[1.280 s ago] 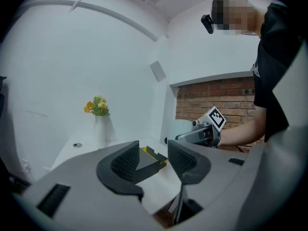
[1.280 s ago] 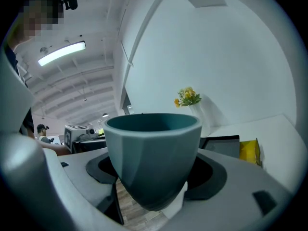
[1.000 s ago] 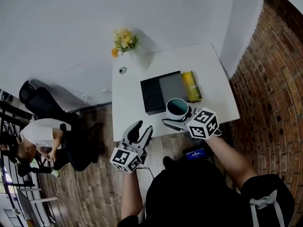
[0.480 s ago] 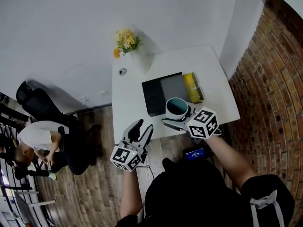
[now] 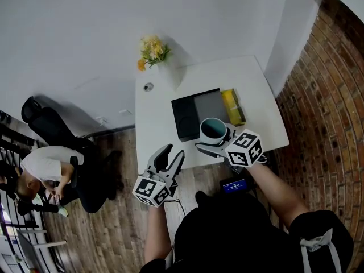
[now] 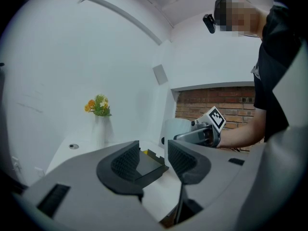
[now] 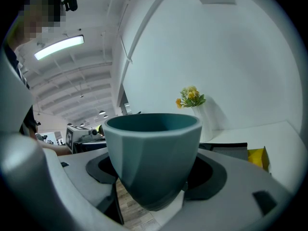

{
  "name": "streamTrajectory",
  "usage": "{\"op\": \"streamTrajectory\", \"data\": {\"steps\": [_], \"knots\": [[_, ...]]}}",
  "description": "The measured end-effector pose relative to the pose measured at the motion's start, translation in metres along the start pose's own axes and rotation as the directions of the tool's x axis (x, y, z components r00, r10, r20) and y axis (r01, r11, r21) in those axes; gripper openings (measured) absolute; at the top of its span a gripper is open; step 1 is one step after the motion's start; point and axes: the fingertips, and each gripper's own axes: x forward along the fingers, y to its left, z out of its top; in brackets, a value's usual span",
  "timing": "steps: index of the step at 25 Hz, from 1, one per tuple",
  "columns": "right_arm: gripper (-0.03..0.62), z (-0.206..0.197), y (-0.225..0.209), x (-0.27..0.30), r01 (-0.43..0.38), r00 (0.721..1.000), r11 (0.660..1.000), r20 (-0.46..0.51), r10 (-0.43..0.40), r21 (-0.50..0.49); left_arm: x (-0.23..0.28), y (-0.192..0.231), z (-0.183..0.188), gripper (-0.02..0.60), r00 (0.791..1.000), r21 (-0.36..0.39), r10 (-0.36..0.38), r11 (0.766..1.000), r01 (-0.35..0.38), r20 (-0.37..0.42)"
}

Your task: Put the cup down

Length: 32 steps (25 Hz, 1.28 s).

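A teal faceted cup (image 5: pixel 213 129) (image 7: pixel 151 153) is held upright in the air over the front part of the white table (image 5: pixel 159 135), with my right gripper (image 5: pixel 209 145) (image 7: pixel 154 186) shut on its lower body. The cup (image 6: pixel 177 131) also shows in the left gripper view, pale, beside the right gripper. My left gripper (image 5: pixel 169 158) (image 6: pixel 153 160) hangs open and empty off the table's front edge, above the wooden floor.
A black tray (image 5: pixel 185 118) with a grey slab (image 5: pixel 209 104) and a yellow box (image 5: pixel 233 106) lies on the table behind the cup. A white vase of yellow flowers (image 5: pixel 153 53) stands at the back left corner. A brick wall (image 5: pixel 324 107) runs along the right. A person sits by a chair (image 5: pixel 45 169) at left.
Both grippers and the cup stay almost where they were; the view has shifted slightly. The seated person at left has moved a little.
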Motion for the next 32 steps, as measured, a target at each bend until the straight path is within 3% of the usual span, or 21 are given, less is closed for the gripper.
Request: {"op": "streamTrajectory", "data": {"steps": [11,24,32], "knots": [[0.383,-0.002,-0.032,0.022,0.013,0.999,1.000,-0.036,-0.014,-0.022,-0.007,0.008,-0.003,0.192,0.999,-0.030,0.039,0.999,-0.039,-0.003],[0.383,0.005,-0.127,0.141,0.074,0.992,0.992,-0.090,-0.083,-0.098,-0.015,0.050,-0.010,0.192,0.990,-0.068,0.134,0.988,-0.136,-0.038],[0.383,0.007,-0.151,0.191,0.086,0.989,0.981,-0.107,-0.106,-0.173,-0.014,0.066,-0.011,0.192,0.987,-0.080,0.156,0.984,-0.160,-0.046]]}}
